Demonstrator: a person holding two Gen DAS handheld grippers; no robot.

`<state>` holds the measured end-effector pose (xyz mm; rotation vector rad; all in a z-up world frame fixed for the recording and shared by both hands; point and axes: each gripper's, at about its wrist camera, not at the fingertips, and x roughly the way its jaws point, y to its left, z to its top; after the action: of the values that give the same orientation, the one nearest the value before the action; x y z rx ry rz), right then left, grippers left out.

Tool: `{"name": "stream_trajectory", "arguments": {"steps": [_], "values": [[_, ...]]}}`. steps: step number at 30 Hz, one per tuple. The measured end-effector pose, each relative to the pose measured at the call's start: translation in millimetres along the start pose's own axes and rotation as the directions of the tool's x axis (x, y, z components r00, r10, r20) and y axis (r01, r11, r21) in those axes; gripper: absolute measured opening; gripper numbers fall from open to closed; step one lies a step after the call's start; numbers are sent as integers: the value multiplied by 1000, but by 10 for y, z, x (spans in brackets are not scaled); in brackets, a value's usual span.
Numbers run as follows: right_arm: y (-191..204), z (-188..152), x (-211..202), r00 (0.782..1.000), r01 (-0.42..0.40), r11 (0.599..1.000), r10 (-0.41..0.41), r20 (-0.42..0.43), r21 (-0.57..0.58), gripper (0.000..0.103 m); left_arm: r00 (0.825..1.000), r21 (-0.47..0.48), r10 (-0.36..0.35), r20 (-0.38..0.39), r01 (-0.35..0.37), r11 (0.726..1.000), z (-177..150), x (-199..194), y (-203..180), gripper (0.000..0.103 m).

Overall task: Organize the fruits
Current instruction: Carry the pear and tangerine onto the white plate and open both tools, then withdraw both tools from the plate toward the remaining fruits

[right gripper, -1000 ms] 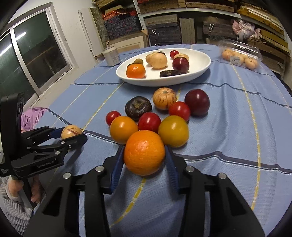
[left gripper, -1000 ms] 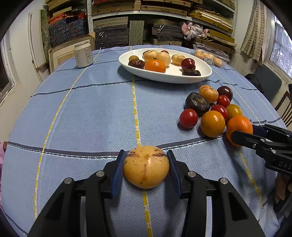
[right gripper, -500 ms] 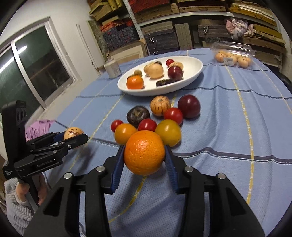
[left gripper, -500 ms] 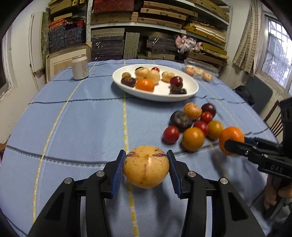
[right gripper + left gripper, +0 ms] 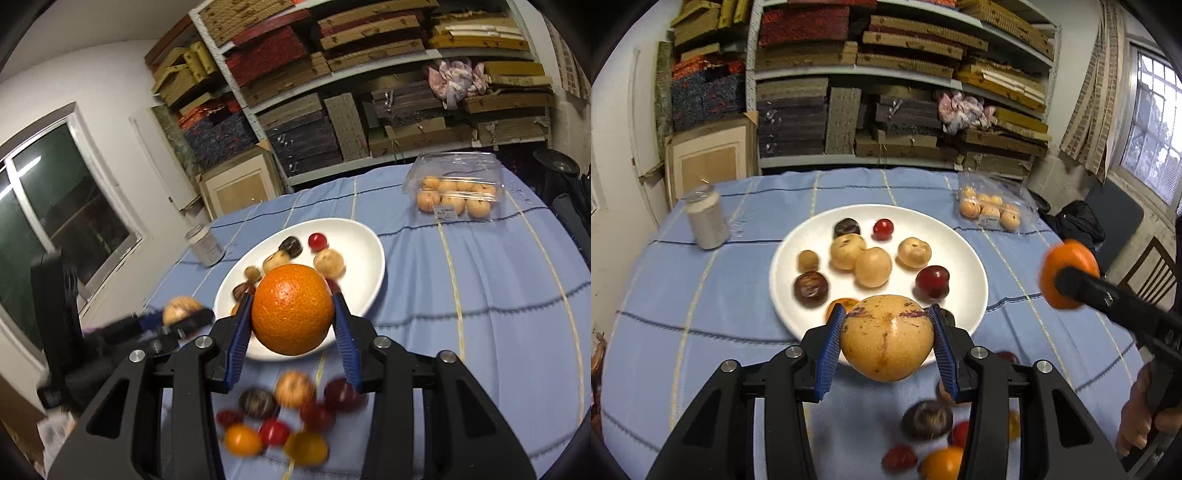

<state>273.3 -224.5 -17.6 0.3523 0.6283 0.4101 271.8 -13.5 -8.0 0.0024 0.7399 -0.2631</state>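
Fruit is being carried in both claws at once: the left claw (image 5: 886, 345) is being held clamped on a tan round fruit (image 5: 886, 336), blue pads (image 5: 830, 347) pressed to either side of it, and the right claw (image 5: 291, 314) is being held clamped on an orange (image 5: 291, 308). Both loads are being kept up in the air, clear of the blue-clothed bench (image 5: 701, 295). The white plate (image 5: 975, 291) is what matters now: it is lying straight ahead of and below the left claw, with the tan fruit seemingly hanging over its near rim, so the left hand is judged the nearer of the two for a drop. In the left view the orange (image 5: 1067, 267) is being held off to the right, beyond the plate's right edge, and a leftward swing is judged necessary before it can be released. Open white space is being offered at the near left of the plate, beside a dark fruit (image 5: 810, 288). Loose fruit (image 5: 275, 417) is being left in a blurred cluster on the bench below the claws. A can (image 5: 705, 221) and a clear pack of small fruit (image 5: 456, 194) are being left alone at the far side.
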Motion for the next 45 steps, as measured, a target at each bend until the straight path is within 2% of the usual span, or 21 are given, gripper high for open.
{"name": "stream_trajectory", "arguments": {"steps": [7,12,13,15,16,18,21,22,24,25,26,29,31,34,37,38,40,45], "values": [[-139,188,725,996,44,999,-44,-81,-7,42,997,26,-6,-81,8,1000,51,660,-98,46],[-190,207,995,993,82,996,-84,-81,-23,42,995,29,-9,-101,12,999,40,891,-95,48],[-227,206,1029,993,92,996,-93,-74,-19,43,995,37,0,-99,4,999,34,907,-91,52],[-300,201,1079,993,98,995,-98,-68,-4,45,996,48,-2,-87,6,999,30,898,-99,69],[-335,201,1085,994,91,996,-91,-68,6,45,997,51,5,-77,-1,999,31,868,-98,71],[-345,229,1027,995,83,996,-82,-57,13,46,998,46,16,-56,-14,999,37,787,-81,77],[-269,319,773,999,52,998,-52,-6,18,46,999,22,15,-30,-15,1000,64,599,-29,80],[-227,342,652,999,43,999,-43,15,14,49,1000,11,18,-17,-18,1000,55,503,5,81],[-115,358,371,998,30,1000,-29,58,-10,61,1000,-14,26,7,-26,1000,-5,316,73,89],[-68,346,239,996,32,999,-30,81,-23,70,999,-34,31,21,-30,999,-78,196,127,90],[-31,320,112,994,38,999,-35,104,-32,74,999,-48,33,26,-32,998,-137,115,161,91],[19,13,-245,988,42,998,-33,149,-54,76,999,-94,31,37,-27,995,-399,-120,236,91],[19,-213,-337,988,56,996,-45,148,-70,76,999,-107,22,35,-18,994,-574,-221,227,91],[-64,-636,-406,986,110,990,-98,132,-91,76,999,-75,45,30,-43,996,-743,-288,106,91],[-131,-847,-426,985,156,982,-147,95,-102,80,997,-20,76,24,-75,997,-916,-322,-29,91],[-148,-872,-435,985,153,984,-144,93,-96,83,996,-1,86,23,-86,996,-954,-323,-67,91],[-180,-881,-465,986,142,987,-133,99,-80,84,995,26,100,23,-100,995,-1022,-328,-121,91],[-217,-867,-499,986,136,989,-130,100,-60,84,999,79,54,1,-54,995,-1165,-315,-252,91]]}}
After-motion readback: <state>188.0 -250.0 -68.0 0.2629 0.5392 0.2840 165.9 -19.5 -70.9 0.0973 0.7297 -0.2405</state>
